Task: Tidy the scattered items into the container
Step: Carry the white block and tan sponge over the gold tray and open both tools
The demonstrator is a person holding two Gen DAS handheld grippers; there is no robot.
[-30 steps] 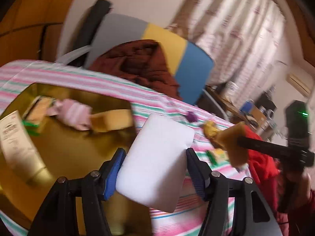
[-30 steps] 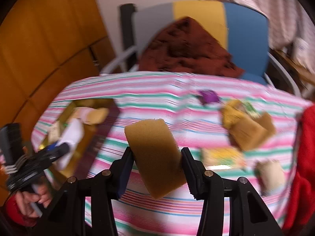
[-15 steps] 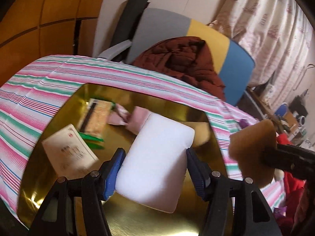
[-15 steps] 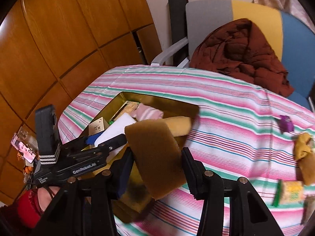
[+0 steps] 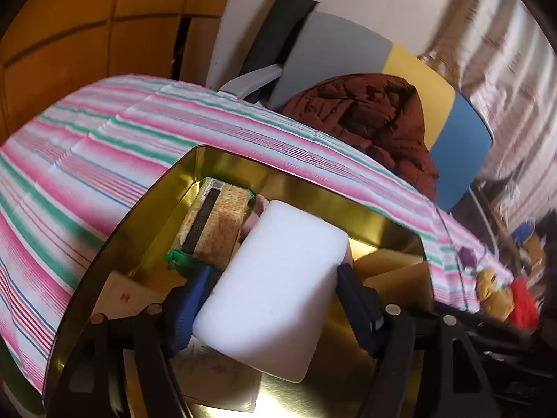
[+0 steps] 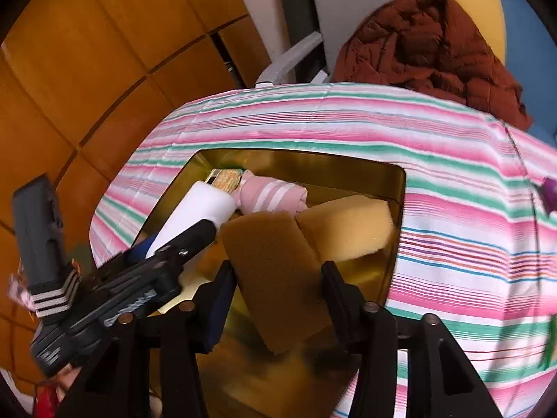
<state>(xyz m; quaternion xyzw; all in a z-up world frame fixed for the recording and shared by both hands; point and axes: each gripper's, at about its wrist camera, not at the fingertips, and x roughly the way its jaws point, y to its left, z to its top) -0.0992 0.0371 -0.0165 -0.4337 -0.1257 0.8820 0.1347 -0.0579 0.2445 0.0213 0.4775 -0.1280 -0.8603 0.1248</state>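
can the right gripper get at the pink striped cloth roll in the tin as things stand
Probably not yet: the right gripper has a brown sponge between its fingers, which sits right before the pink cloth roll.

tin (image 5: 313, 188): glossy gold metal | tablecloth (image 5: 104, 146): striped cloth | sponge (image 6: 278, 278): rough
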